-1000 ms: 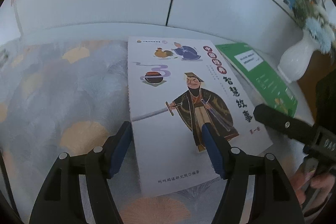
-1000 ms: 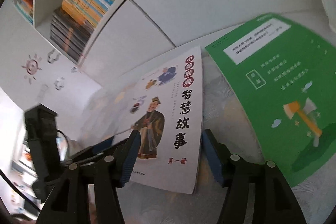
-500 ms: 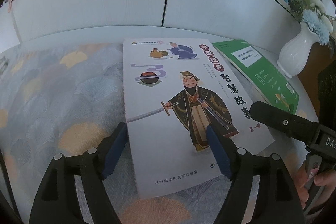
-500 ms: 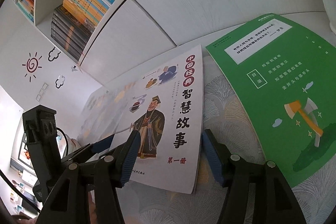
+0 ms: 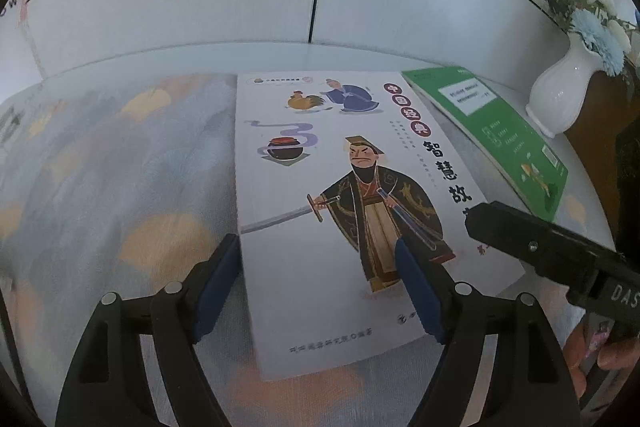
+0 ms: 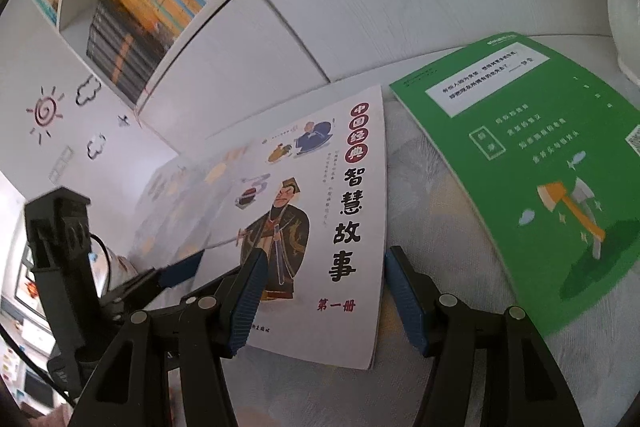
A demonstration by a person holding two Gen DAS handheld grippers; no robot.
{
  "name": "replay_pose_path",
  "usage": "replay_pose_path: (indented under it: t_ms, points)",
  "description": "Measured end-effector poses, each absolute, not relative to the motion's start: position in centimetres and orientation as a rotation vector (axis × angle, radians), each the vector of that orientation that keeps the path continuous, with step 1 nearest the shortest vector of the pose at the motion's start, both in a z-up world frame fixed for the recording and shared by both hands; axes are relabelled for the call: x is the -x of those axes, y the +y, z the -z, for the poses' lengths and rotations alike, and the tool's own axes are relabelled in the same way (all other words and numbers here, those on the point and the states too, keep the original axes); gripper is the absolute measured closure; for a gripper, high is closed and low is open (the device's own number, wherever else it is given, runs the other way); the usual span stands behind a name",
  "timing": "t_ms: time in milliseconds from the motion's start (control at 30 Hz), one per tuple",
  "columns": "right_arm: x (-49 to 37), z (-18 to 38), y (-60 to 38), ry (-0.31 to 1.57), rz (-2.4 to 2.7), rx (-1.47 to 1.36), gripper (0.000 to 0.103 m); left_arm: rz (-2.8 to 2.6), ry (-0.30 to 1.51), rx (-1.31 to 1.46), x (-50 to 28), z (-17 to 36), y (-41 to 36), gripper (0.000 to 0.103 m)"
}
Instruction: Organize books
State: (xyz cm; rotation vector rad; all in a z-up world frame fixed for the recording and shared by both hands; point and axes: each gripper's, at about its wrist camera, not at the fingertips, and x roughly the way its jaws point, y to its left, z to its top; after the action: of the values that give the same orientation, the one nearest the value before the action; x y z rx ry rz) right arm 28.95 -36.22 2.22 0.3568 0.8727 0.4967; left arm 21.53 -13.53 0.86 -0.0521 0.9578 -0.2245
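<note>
On the patterned cloth (image 5: 120,163) that covers the table lies a white storybook (image 5: 332,227), flat and face up, its cover showing a robed swordsman, a rooster and a dark pot, with a column of Chinese title characters down its right side. Just to its right lies a green book (image 5: 500,131), also flat, and the two do not touch in the right wrist view, where a strip of cloth shows between them. Farther right a white vase (image 5: 560,91) with pale blue flowers stands at the table's edge. Behind the table runs a white panelled wall, and above it a shelf (image 6: 152,11) packed with books.

At the near edge the left gripper (image 5: 320,291) points down over the storybook's lower left part. Its jaws are opening: one blue pad sits just outside the book's left edge, the other over the cover near the swordsman's feet, neither pressing on it. The right gripper (image 6: 324,303) reaches in from the right, its jaws spread across the storybook's right edge, one pad over the cover and one over bare cloth, pinching nothing. A hand (image 5: 600,359) holds its handle.
</note>
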Motion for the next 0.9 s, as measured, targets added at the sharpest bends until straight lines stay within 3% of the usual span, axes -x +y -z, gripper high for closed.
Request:
replay_pose_path:
  t_ms: [300, 600, 800, 900]
  points:
    - [-21.4, -3.4, -33.0, 0.950, -0.481, -0.300, 0.042, 0.280, 0.989, -0.022, -13.9, -1.1, -10.7, 0.024]
    - [-8.2, -2.9, -28.7, 0.997, -0.582, -0.315, 0.042, 0.409, 1.032, -0.112, -1.9, -1.1, -5.1, 0.023]
    - [-8.7, -2.9, -29.2, 0.990, -0.569, -0.367, 0.042, 0.337, 1.054, -0.065, -3.6, -1.1, -2.7, 0.024]
    - [-11.7, -2.8, -29.2, 0.979, -0.548, -0.412, 0.042, 0.312, 1.054, -0.019, -5.7, -1.1, -2.0, 0.029]
